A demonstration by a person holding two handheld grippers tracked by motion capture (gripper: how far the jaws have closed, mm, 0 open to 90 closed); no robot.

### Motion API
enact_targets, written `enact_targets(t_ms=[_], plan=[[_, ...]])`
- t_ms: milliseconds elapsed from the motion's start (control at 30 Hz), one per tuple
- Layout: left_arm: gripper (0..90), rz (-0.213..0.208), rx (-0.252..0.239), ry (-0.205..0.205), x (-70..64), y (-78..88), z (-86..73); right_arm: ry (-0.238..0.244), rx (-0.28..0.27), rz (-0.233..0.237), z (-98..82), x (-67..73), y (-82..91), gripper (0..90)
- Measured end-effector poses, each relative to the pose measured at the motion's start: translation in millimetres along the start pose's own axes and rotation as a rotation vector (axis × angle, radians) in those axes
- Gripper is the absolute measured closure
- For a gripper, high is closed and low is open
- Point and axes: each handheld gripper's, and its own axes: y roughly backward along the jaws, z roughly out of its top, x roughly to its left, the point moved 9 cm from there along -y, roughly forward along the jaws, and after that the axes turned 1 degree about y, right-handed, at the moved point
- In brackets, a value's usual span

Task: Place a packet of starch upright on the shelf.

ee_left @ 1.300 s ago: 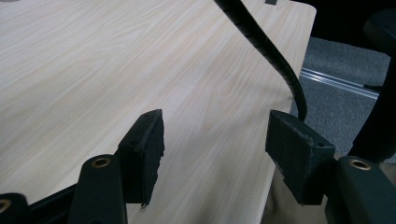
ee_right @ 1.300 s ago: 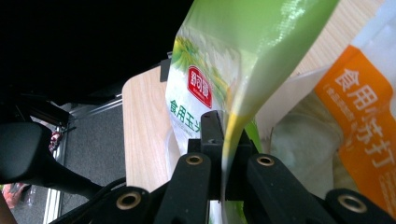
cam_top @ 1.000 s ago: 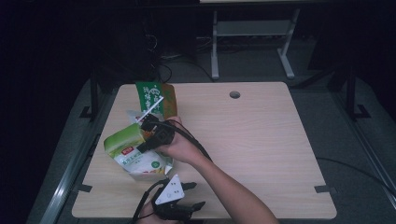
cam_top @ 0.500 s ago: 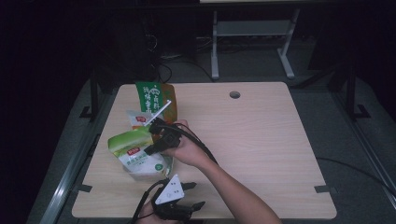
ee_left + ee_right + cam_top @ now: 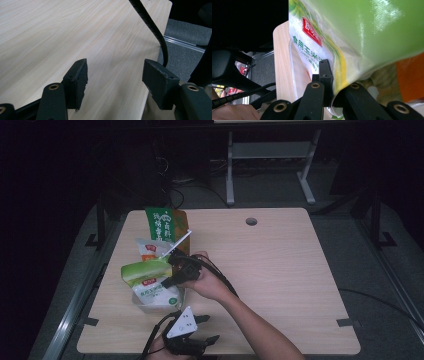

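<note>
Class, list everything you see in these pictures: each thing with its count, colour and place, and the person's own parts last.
Table: one, light wood, centre.
Cable hole: one, dark, far edge of the table.
Green-and-white pouch: one, left side, pinched at its edge.
Clear tray: one, under that pouch.
Dark green packet: one, upright behind.
White-orange packet: one, between them.
Right claw: black, shut on the pouch.
Left claw: black, open, near edge.
Right forearm: one, reaching from below.

Bag lowered into the tray

My right gripper (image 5: 172, 272) has closed tighter on the green-and-white plastic food bag (image 5: 149, 281), carrying it down into the clear plastic tray (image 5: 150, 307).
</note>
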Motion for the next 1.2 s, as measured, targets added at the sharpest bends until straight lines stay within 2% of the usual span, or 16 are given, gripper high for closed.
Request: enact_targets(t_ms=[267, 467, 567, 733, 1000, 1200], plan=[[36.4, 0.002, 0.003, 0.002, 0.5, 0.3, -0.4, 0.0, 0.001, 0.003, -2.1, -0.3, 1.0, 88.0], [35.9, 0.005, -0.002, 0.008, 2.3, 0.7, 0.1, 0.01, -0.027, 0.008, -1.7, 0.1, 6.2, 80.4], [35.3, 0.01, -0.002, 0.012, 4.1, 1.7, 0.5, 0.015, -0.035, 0.009, -2.2, -0.3, 11.2, 76.2], [34.4, 0.018, -0.006, 0.013, 7.1, 2.5, 1.0, -0.005, -0.056, 0.006, -3.2, -1.0, 22.4, 72.2], [33.6, 0.024, -0.002, 0.024, 10.0, 2.5, 0.7, -0.013, -0.09, -0.007, -10.3, -9.1, 42.0, 65.3], [32.6, 0.029, 0.003, 0.032, 11.7, 2.6, 0.6, -0.043, -0.107, -0.018, -18.7, -15.8, 56.2, 60.5]])
